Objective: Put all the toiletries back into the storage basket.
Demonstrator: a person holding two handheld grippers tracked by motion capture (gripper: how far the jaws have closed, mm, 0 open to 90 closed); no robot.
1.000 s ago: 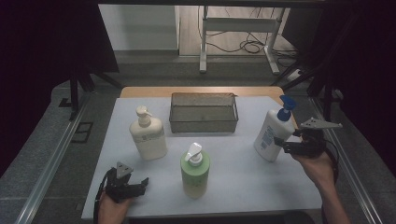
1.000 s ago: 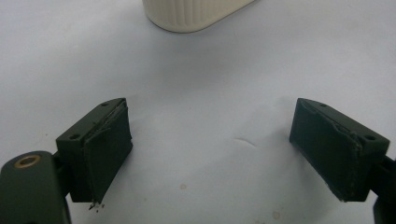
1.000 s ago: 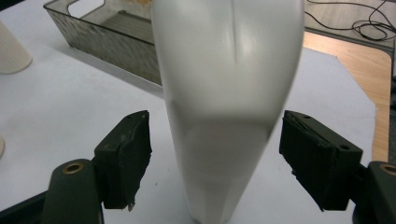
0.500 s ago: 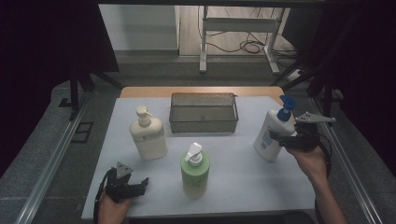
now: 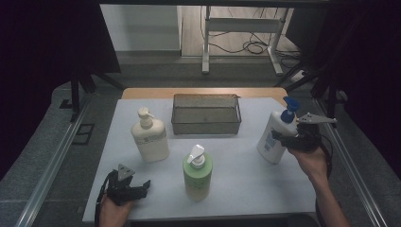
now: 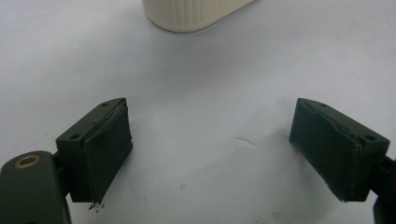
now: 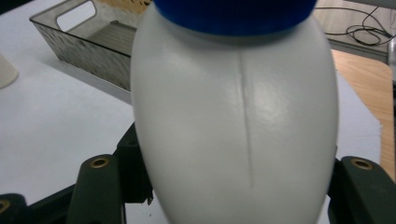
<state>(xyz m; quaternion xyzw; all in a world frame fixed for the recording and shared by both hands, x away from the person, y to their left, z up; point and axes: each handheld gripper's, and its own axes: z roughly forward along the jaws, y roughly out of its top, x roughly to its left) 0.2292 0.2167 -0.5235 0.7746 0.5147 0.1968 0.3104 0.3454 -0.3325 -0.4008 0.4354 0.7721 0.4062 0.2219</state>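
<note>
A white bottle with a blue pump (image 5: 271,136) stands at the right of the white mat and looms large in the right gripper view (image 7: 236,116). My right gripper (image 5: 280,140) comes at it from the right; its jaws have just been closing, the bottle is between them and the pads sit against its sides. My left gripper (image 5: 141,187) rests open near the mat's front left corner. Nothing lies between its pads (image 6: 107,149). A cream pump bottle (image 5: 150,140) stands just beyond it, its base (image 6: 196,14) at the top of the left gripper view.
A green bottle with a white pump (image 5: 197,176) stands at the front middle of the mat (image 5: 246,189). A grey mesh basket (image 5: 206,126) sits at the back middle, with nothing in it (image 7: 88,51). Metal rails run along both sides of the table.
The right hand has shifted slightly left toward the white bottle and its jaws have narrowed around it. The left gripper and the other bottles have not moved.
</note>
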